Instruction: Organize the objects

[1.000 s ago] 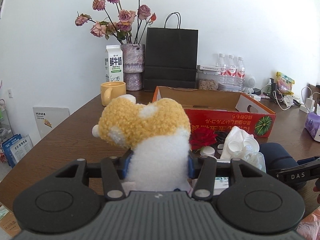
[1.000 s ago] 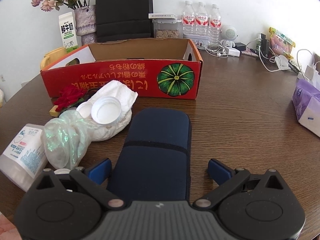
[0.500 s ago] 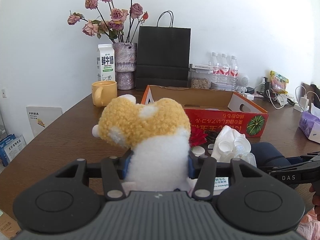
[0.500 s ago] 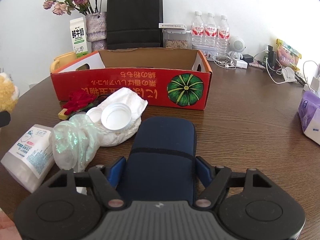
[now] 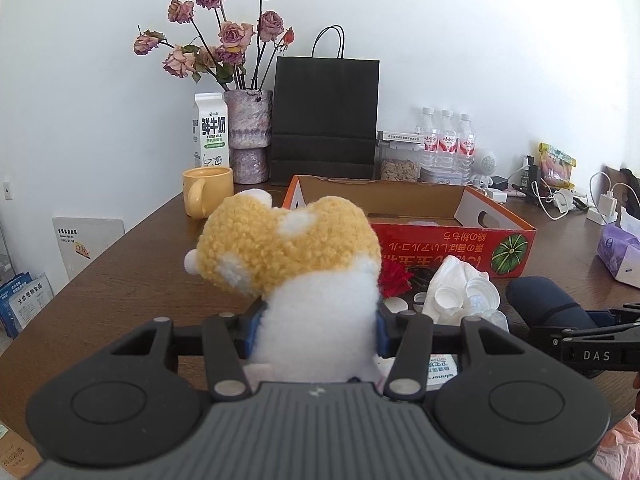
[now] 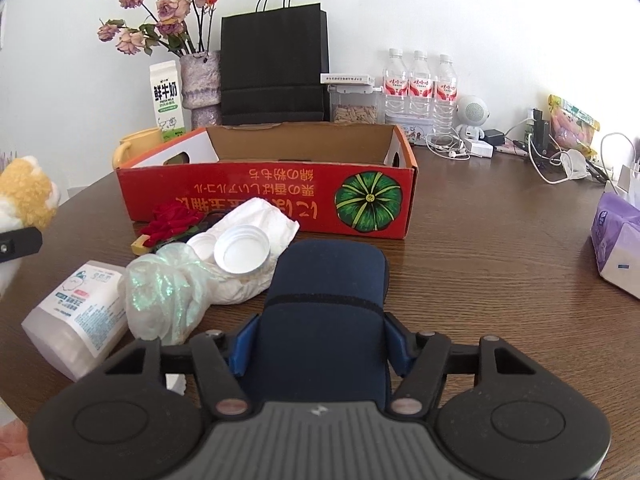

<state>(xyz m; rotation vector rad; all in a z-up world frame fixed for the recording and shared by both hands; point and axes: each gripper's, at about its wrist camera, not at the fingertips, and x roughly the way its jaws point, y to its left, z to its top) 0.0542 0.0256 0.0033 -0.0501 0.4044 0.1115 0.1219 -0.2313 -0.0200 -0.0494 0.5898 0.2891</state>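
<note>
The plush toy point(image 5: 296, 272) is gripped by the left gripper point(image 5: 318, 330), its white body pinched between the blue fingers point(image 5: 253, 326) and its yellow head held up above the table point(image 5: 132, 280). The navy case point(image 6: 326, 312) lies on the table in front of the red box point(image 6: 264, 196), and the right gripper point(image 6: 320, 344) is set astride its near end. The right jaws are closing, with the case between them and the blue pads at its sides; a firm clamp cannot yet be confirmed.

Several risks can be judged from here. The case looks soft and rounded, so it may be squeezed out of shape or slip forward if it is lifted before the clamp is firm. It is gripped near one end only, so the far end may sag and catch on the box's front wall when it is carried over. The crumpled white wrap point(image 6: 256, 264) with the loose cap point(image 6: 242, 249) on it lies just beside the case, touching or nearly so, and the shiny bag point(image 6: 164, 292) and the wipes pack point(image 6: 76, 312) lie near; any of these could be dragged or the cap knocked off. The toy could brush the right gripper if both loads are moved to the box together.
</note>
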